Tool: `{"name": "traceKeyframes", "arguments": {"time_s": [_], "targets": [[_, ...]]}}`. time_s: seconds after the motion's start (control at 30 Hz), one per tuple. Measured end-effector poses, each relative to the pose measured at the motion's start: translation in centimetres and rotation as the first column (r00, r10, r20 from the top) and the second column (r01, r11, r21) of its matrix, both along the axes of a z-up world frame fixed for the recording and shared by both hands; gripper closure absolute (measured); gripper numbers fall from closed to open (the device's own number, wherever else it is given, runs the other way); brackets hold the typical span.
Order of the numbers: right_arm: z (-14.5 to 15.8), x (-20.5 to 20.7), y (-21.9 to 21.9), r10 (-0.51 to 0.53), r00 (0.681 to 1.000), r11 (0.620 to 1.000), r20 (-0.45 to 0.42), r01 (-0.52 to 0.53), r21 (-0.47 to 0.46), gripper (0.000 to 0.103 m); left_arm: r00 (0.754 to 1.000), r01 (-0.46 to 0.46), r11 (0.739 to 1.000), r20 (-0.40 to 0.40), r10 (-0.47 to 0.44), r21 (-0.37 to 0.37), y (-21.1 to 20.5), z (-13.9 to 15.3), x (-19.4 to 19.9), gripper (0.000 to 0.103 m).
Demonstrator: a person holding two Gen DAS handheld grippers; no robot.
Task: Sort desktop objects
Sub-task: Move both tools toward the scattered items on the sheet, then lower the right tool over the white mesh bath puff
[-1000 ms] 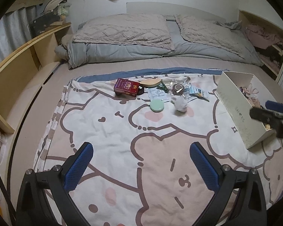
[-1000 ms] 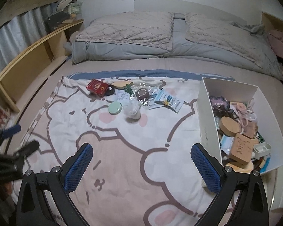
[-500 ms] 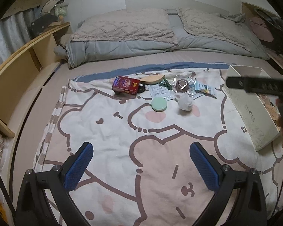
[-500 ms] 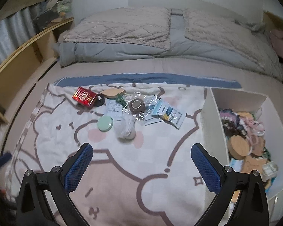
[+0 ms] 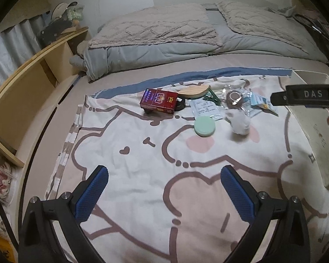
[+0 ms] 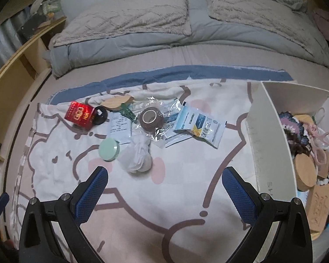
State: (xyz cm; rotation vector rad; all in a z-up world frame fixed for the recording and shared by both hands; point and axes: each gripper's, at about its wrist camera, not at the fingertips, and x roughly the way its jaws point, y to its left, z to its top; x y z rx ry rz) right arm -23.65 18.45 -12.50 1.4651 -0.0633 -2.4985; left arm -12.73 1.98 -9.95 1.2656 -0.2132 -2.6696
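Small objects lie on a cartoon blanket (image 6: pixel 142 208): a red box (image 6: pixel 80 115), a green round case (image 6: pixel 109 149), a white crumpled bag (image 6: pixel 138 155), a brown tape roll (image 6: pixel 151 118) in clear wrap, a blue-white packet (image 6: pixel 199 125), a wooden piece (image 6: pixel 117 102). My right gripper (image 6: pixel 164 192) is open and empty, just short of the white bag. My left gripper (image 5: pixel 164 192) is open and empty, well short of the green case (image 5: pixel 204 126) and red box (image 5: pixel 159 101). A white bin (image 6: pixel 272 144) at the right holds sorted items.
The bin's wall (image 5: pixel 318 140) stands at the right edge of the left wrist view, with the right gripper's body (image 5: pixel 304 97) above it. Folded quilts (image 6: pixel 186 17) lie at the back. A wooden shelf (image 5: pixel 26 92) runs along the left.
My right gripper has moved forward and left toward the pile; the objects look larger and nearer. My left gripper has moved forward a little. Both stay open.
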Motion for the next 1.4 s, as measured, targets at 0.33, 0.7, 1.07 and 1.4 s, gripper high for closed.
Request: {"name": "traceKeyframes", "arguments": {"time_s": [0.33,0.7,1.07,1.4], "targets": [[-1.9,-3.1,-1.1,-0.021,0.998,0.991,0.06,0.028,-0.129,0.031,0.996,-0.09,0.995,0.009,0.09,0.037,-2.1,-2.4,-5.2,0.0],[-6.1,-6.2,-2.0,0.013,0.991,0.955,0.135,0.028,-0.295,0.089,0.995,-0.088,0.994,0.043,0.085,0.071,-3.2,-6.1,-9.1,0.0],[-7.9,-7.0,-3.3,0.081,0.994,0.952,0.072,-0.055,-0.303,0.099,0.988,-0.068,0.994,0.145,0.054,0.09,-3.1,-11.4,-10.5,0.0],[-9.8,-6.1,-3.6,0.156,0.988,0.964,0.013,-0.149,-0.221,0.099,0.982,-0.035,0.986,0.191,0.004,0.162,-4.0,-13.6,-9.9,0.0]]}}
